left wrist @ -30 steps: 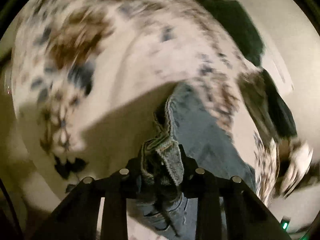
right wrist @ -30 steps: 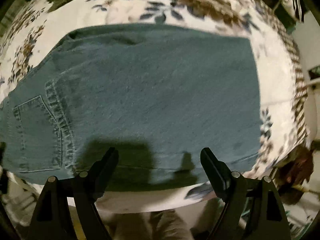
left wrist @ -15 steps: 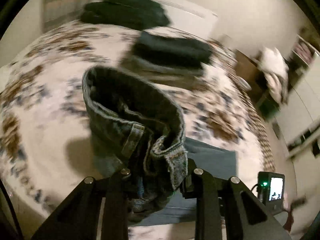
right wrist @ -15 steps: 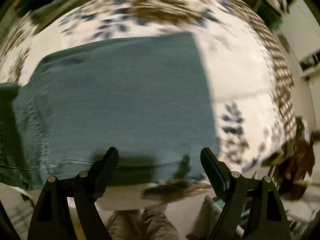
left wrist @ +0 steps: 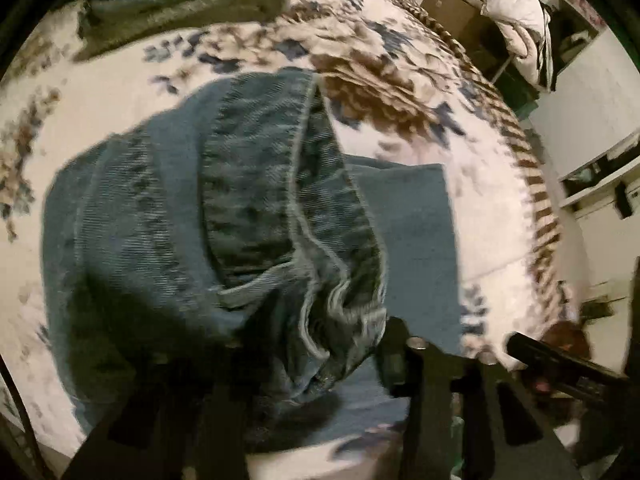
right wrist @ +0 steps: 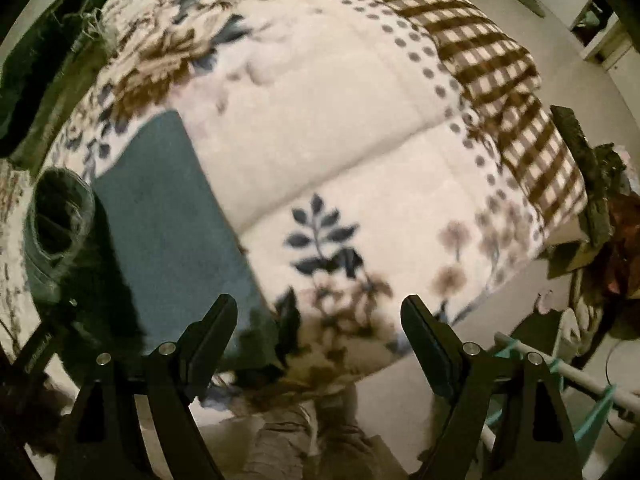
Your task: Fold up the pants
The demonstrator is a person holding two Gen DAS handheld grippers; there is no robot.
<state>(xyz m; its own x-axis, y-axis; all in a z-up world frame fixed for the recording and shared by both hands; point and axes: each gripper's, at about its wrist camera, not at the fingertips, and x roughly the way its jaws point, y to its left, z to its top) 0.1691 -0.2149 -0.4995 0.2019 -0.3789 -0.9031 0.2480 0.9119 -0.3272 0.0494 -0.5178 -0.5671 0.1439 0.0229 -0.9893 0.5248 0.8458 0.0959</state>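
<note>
Blue denim pants (left wrist: 224,216) lie on a floral quilt (left wrist: 404,92). My left gripper (left wrist: 320,356) is shut on the bunched waistband and holds it lifted over the flat folded part (left wrist: 412,240) of the pants. My right gripper (right wrist: 318,320) is open and empty, over the quilt (right wrist: 328,132) to the right of the pants (right wrist: 168,200). The raised waistband (right wrist: 56,224) shows at the left edge of the right wrist view.
Dark folded clothes (left wrist: 180,4) lie at the far side of the bed, also in the right wrist view (right wrist: 44,60). The bed's checked edge (right wrist: 508,84) drops off at the right. A person's legs (right wrist: 320,436) stand at the bed's near edge.
My left gripper has swung the waistband over and down towards the folded part. My right gripper has moved right, off the pants, staying open.
</note>
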